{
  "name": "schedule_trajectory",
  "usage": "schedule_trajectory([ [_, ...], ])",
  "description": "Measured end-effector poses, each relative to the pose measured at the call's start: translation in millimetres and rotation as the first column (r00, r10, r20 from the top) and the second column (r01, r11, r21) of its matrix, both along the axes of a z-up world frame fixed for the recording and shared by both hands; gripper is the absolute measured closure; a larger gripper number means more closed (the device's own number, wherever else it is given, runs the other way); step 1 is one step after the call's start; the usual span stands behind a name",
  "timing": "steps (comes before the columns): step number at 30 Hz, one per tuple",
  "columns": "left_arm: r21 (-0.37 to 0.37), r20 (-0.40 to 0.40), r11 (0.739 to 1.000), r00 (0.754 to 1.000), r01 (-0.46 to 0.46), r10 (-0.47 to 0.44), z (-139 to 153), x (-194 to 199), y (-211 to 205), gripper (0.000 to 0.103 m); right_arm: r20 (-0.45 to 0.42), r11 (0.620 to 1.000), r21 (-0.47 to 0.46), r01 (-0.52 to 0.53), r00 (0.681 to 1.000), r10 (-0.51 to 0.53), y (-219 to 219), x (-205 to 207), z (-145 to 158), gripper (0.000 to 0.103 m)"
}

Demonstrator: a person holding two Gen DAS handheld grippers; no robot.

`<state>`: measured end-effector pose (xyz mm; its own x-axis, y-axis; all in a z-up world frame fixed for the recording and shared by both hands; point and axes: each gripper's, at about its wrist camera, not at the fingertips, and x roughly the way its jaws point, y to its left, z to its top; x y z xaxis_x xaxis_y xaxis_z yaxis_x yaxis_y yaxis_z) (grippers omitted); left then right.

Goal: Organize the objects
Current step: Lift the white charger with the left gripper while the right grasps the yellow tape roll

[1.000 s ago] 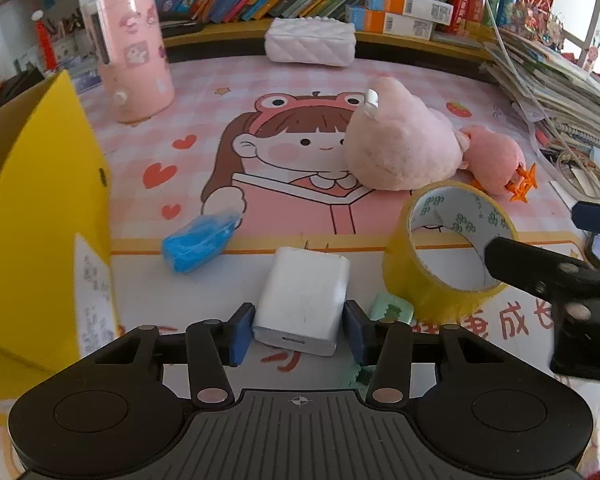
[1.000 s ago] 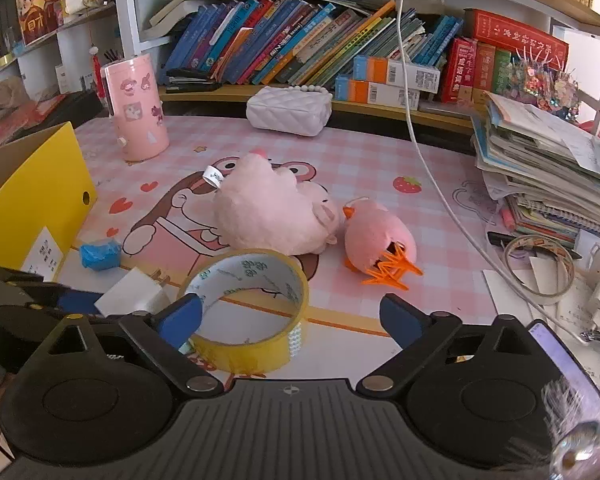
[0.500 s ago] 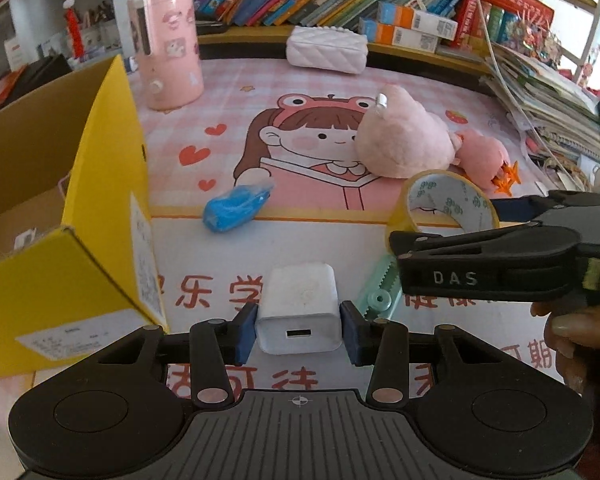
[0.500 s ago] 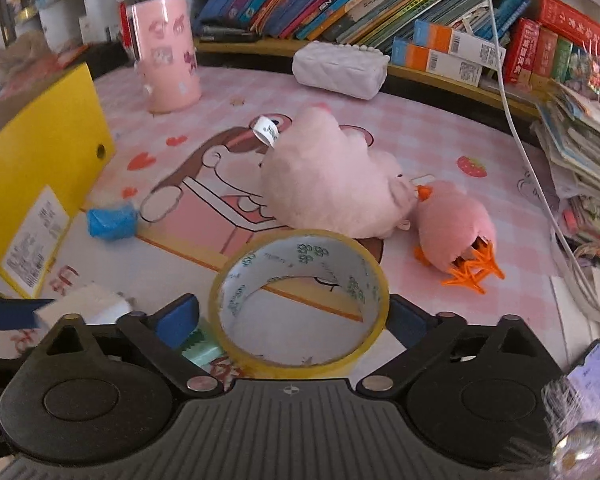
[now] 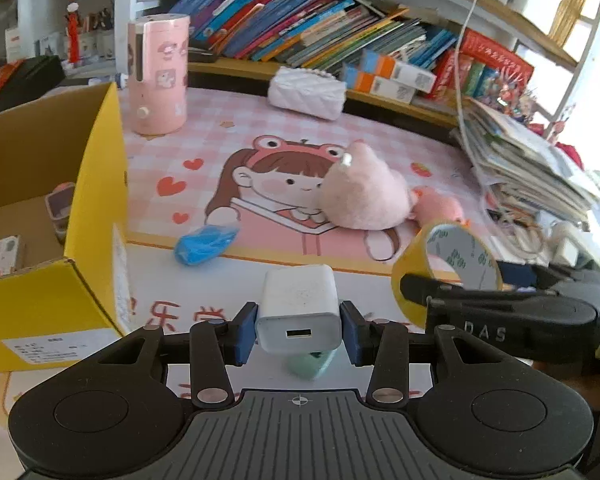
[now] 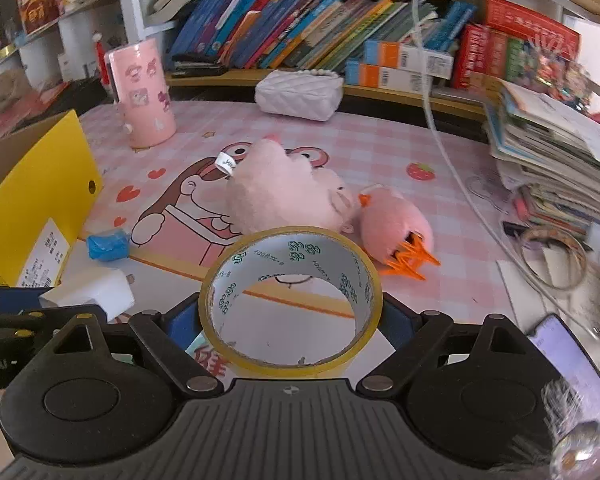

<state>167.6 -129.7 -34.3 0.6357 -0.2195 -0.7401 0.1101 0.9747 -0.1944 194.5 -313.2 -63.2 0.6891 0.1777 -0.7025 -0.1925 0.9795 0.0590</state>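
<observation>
My left gripper (image 5: 298, 320) is shut on a white charger block (image 5: 298, 300), held off the desk mat with its port facing the camera. An open yellow cardboard box (image 5: 96, 184) stands just to its left, with small items on its floor. In the right wrist view my right gripper (image 6: 290, 320) has its jaws closing on a yellow tape roll (image 6: 296, 364), and the blue pads touch both sides of it. From the left wrist view the tape roll (image 5: 456, 256) is tilted up off the mat. A small mint green item (image 5: 312, 364) lies under the charger.
A blue wad (image 5: 204, 240) lies on the mat near the box. A large pink plush (image 6: 280, 196) and a smaller one with orange feet (image 6: 396, 224) lie mid-desk. A pink tumbler (image 5: 158, 76), a white quilted pouch (image 5: 306, 92), stacked papers (image 6: 560, 152) and a phone (image 6: 568, 360) ring the area.
My left gripper lifted the charger off the mat and moved toward the yellow box. My right gripper came forward around the tape roll, narrowed onto it and tipped it up.
</observation>
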Motion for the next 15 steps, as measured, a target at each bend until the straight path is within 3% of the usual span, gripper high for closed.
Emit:
schedule_trajectory([
  [8,-0.029,0.041,0.998,0.998,0.050,-0.049,9.0,-17.8,3.3,0.061,0.020,0.999,-0.019,0.034,0.999,-0.034,3.0,-27.7,9.5,0.014],
  [15,-0.045,0.074,0.997,0.996,0.056,-0.052,18.0,-44.9,29.8,0.061,0.044,0.998,-0.029,0.053,0.998,-0.052,22.7,-56.0,18.9,0.014],
])
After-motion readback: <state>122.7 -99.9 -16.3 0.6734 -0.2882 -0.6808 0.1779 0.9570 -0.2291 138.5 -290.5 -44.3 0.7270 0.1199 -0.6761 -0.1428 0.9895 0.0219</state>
